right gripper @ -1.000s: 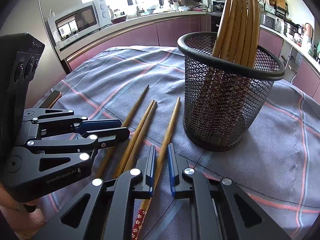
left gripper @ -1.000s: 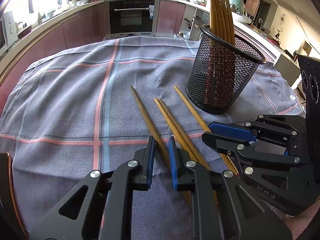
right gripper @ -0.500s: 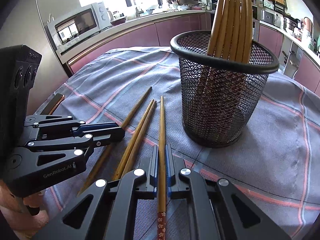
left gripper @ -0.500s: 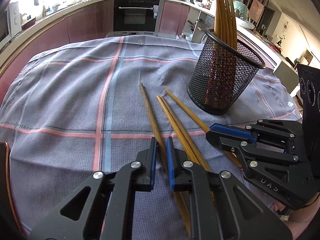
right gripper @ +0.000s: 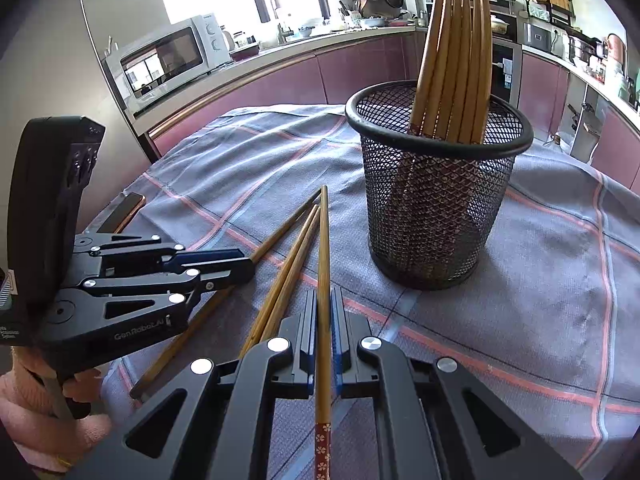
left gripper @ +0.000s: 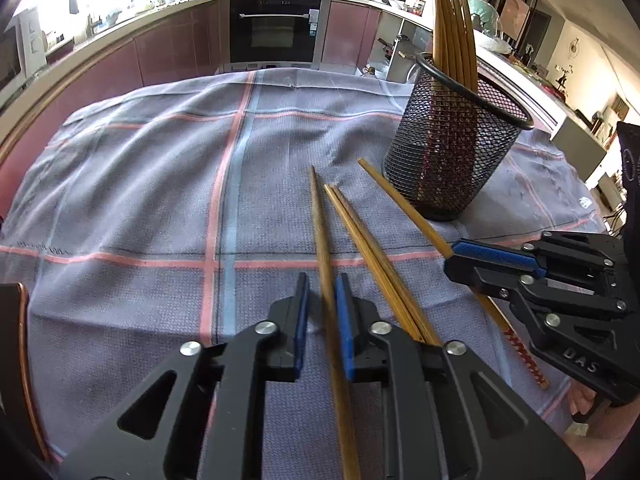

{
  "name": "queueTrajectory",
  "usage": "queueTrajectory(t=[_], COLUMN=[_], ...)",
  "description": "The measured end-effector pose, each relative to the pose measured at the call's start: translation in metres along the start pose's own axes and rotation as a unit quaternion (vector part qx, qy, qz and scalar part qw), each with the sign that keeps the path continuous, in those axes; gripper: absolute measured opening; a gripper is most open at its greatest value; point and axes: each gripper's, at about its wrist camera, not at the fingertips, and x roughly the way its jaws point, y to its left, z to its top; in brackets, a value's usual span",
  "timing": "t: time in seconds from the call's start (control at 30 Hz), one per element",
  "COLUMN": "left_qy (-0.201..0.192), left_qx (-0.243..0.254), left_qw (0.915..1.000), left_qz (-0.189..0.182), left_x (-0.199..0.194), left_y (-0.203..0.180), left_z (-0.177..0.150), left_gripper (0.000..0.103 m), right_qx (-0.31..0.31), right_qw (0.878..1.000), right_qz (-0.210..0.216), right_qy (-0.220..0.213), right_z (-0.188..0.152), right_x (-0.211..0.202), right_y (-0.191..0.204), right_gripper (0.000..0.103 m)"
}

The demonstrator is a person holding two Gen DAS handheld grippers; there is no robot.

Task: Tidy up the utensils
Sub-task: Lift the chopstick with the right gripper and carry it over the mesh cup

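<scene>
Left wrist view first: your left gripper (left gripper: pixel 322 320) has a dark wooden chopstick (left gripper: pixel 320 232) between its blue pads, and the jaws are opening a bit. There's a visible gap on the left pad side, so it isn't pinched. Just right of it lies a pair of chopsticks (left gripper: pixel 360 236) touching each other on the checked cloth (left gripper: pixel 140 184). Further right, your right gripper (left gripper: pixel 456 258) is clamped on a fourth chopstick (left gripper: pixel 404 204), whose tip ends close to the base of the mesh holder (left gripper: pixel 452 160). The holder stands upright with a bunch of chopsticks leaning inside. Loads of bare cloth to the left and ahead; the tight spot is on the right, between the holder and the other gripper.

Right wrist view: your right gripper (right gripper: pixel 323 320) is closed tight on the chopstick with the red flower-pattern end (right gripper: pixel 323 280), which runs straight forward with its tip near the mesh holder (right gripper: pixel 436 188), not touching. The pair (right gripper: pixel 288 272) sits just left of it. Your left gripper (right gripper: pixel 240 266) is lower left over the dark stick (right gripper: pixel 276 236). The cloth's left edge, with a dark flat thing (right gripper: pixel 124 210) on it, is right behind that gripper. Open cloth right of the holder.
</scene>
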Motion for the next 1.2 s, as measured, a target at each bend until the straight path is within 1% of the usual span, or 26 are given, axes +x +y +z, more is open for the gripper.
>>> queueTrajectory(t=[0.1, 0.2, 0.23, 0.5, 0.77, 0.93, 1.13, 1.2], left_qy=[-0.001, -0.001, -0.001, -0.004, -0.017, -0.03, -0.052, -0.062], left_qx=[0.006, 0.0, -0.001, -0.012, -0.016, -0.021, -0.027, -0.026], left_qw=[1.0, 1.0, 1.0, 0.9999, 0.9997, 0.999, 0.9962, 0.9955], left_qz=[0.003, 0.003, 0.005, 0.003, -0.007, -0.026, -0.064, -0.067], left_x=[0.002, 0.003, 0.003, 0.0, -0.014, -0.028, -0.051, -0.059], left_y=[-0.001, 0.001, 0.001, 0.002, 0.004, 0.008, 0.013, 0.013], left_z=[0.003, 0.005, 0.004, 0.002, 0.001, 0.001, 0.005, 0.006], left_gripper=[0.017, 0.013, 0.009, 0.008, 0.008, 0.008, 0.008, 0.008], right_qx=[0.0, -0.001, -0.001, -0.005, -0.009, -0.016, -0.012, -0.007], right_qw=[1.0, 1.0, 1.0, 1.0, 1.0, 0.999, 0.998, 0.997], right_qz=[0.002, 0.003, 0.004, 0.007, 0.012, 0.018, 0.027, 0.031], right_qy=[-0.001, -0.003, -0.004, -0.012, -0.022, -0.034, -0.054, -0.063], right_z=[-0.001, -0.001, -0.001, 0.0, 0.002, 0.002, 0.007, 0.008], right_x=[-0.002, -0.004, -0.004, -0.009, -0.016, -0.026, -0.04, -0.046], right_y=[0.0, 0.0, 0.0, 0.002, 0.005, 0.009, 0.008, 0.007], right_gripper=[0.005, 0.005, 0.005, 0.005, 0.005, 0.005, 0.005, 0.005])
